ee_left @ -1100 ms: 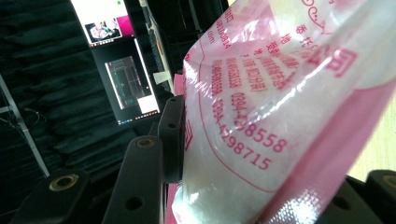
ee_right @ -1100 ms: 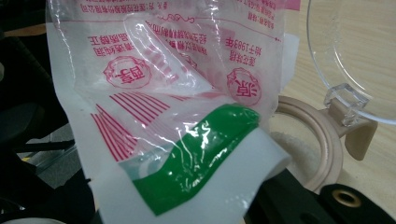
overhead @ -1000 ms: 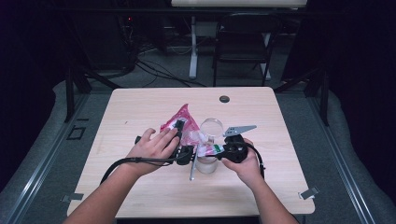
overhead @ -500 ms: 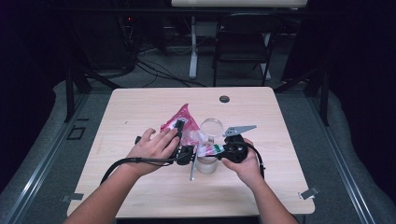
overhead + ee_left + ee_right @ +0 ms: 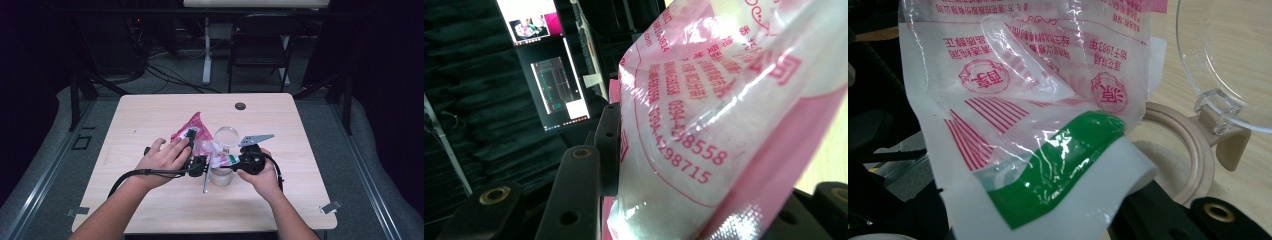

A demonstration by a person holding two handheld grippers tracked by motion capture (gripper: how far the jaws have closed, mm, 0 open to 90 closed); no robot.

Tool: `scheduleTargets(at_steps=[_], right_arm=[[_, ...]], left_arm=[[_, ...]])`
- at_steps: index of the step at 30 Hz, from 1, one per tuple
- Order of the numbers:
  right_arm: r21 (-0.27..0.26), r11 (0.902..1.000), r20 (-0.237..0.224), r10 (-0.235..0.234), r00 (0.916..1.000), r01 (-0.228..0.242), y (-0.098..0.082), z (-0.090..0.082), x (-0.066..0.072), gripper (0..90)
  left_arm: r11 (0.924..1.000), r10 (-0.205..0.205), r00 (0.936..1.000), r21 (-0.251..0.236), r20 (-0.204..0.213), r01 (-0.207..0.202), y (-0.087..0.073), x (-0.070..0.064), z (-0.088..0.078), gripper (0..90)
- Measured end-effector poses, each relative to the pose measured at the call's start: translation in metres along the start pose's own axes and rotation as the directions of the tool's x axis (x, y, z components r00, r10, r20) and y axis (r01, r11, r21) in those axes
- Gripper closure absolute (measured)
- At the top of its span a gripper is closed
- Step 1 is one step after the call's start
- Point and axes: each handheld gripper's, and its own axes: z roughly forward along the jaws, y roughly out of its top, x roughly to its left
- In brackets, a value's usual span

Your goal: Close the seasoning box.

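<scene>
A pink and clear plastic bag (image 5: 192, 131) of white grains is held between both grippers over the middle of the table. My left gripper (image 5: 197, 164) is shut on the bag's full body (image 5: 704, 125), one black finger (image 5: 608, 145) pressed against its side. My right gripper (image 5: 239, 160) is shut on the bag's flat green and white corner (image 5: 1058, 180). Just beneath that corner stands a clear jar (image 5: 221, 175) with a beige rim (image 5: 1193, 150), white grains inside it, and its clear lid (image 5: 1228, 60) hinged open.
A thin metal utensil (image 5: 205, 182) lies on the wooden table (image 5: 150, 115) beside the jar. A round cable hole (image 5: 240, 106) sits near the far edge. A folding chair (image 5: 260, 45) and cables stand on the floor behind the table.
</scene>
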Motion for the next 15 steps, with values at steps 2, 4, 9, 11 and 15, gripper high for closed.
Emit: scheduleTargets(at_steps=[2, 4, 9, 11, 15], right_arm=[[0.000, 1.0000, 0.000, 0.000, 1.0000, 0.000, 0.0001, -0.0002, -0.0001, 90.0], [0.002, 1.0000, 0.001, -0.002, 1.0000, 0.002, 0.0004, -0.0006, 0.0001, 90.0], [-0.012, 0.9999, 0.003, -0.006, 1.0000, 0.006, 0.0019, -0.0041, 0.0010, 90.0], [-0.015, 0.9998, 0.002, -0.009, 1.0000, 0.009, 0.0026, -0.0056, 0.0012, 90.0], [-0.013, 0.9998, 0.001, -0.013, 0.9999, 0.013, 0.0033, -0.0062, 0.0021, 90.0]], left_arm=[[0.9999, -0.013, 0.9999, -0.002, 0.008, 0.013, -0.0006, -0.0008, 0.0007, 67.0], [0.9999, -0.012, 0.9999, -0.001, 0.011, 0.012, -0.0010, -0.0007, 0.0009, 67.8], [0.9993, -0.036, 0.9989, 0.001, 0.029, 0.036, -0.0028, 0.0008, 0.0016, 70.0], [0.9992, -0.039, 0.9987, 0.002, 0.033, 0.039, -0.0032, 0.0013, 0.0014, 70.8], [0.9992, -0.041, 0.9981, 0.006, 0.045, 0.041, -0.0041, 0.0018, 0.0013, 72.7]])
